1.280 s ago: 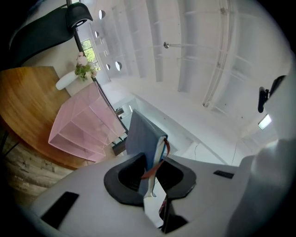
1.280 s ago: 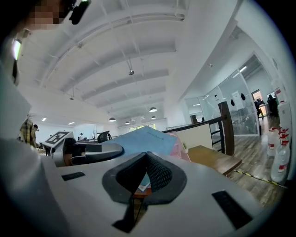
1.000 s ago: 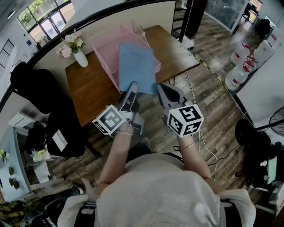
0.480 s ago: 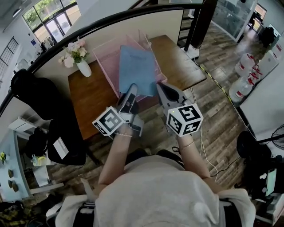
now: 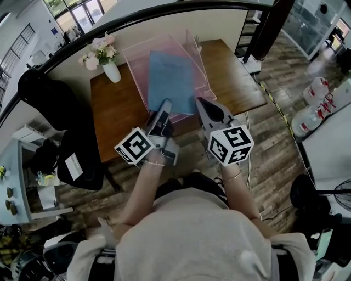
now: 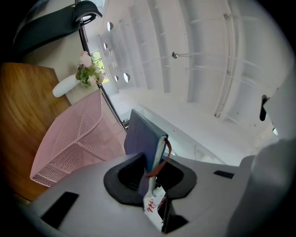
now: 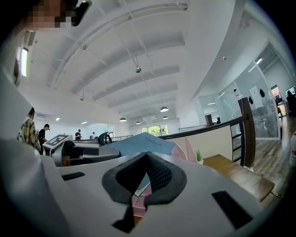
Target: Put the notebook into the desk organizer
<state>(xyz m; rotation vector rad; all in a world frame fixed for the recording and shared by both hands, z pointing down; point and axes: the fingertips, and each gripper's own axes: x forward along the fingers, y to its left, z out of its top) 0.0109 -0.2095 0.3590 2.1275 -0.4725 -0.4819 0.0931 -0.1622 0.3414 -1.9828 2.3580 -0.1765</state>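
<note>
A blue notebook [image 5: 171, 82] is held up over the pink mesh desk organizer [image 5: 134, 60] that stands on the wooden table [image 5: 115, 110]. My left gripper [image 5: 164, 104] is shut on the notebook's near edge. In the left gripper view the notebook [image 6: 141, 139] stands on edge between the pads, a brown ribbon hanging from it, with the organizer [image 6: 74, 139] below and to the left. My right gripper [image 5: 202, 103] hovers just right of the notebook, shut on nothing. In the right gripper view its pads [image 7: 157, 173] meet, and the notebook [image 7: 138, 142] shows beyond them.
A white vase of flowers [image 5: 107, 57] stands at the table's back left corner. A black chair [image 5: 49, 104] is left of the table. A dark curved railing [image 5: 164, 11] runs behind it. Water jugs [image 5: 329, 104] stand on the floor at the far right.
Both grippers and the notebook keep their places relative to each other. The table and organizer have shifted slightly right and lower in the head view as the camera moved.
</note>
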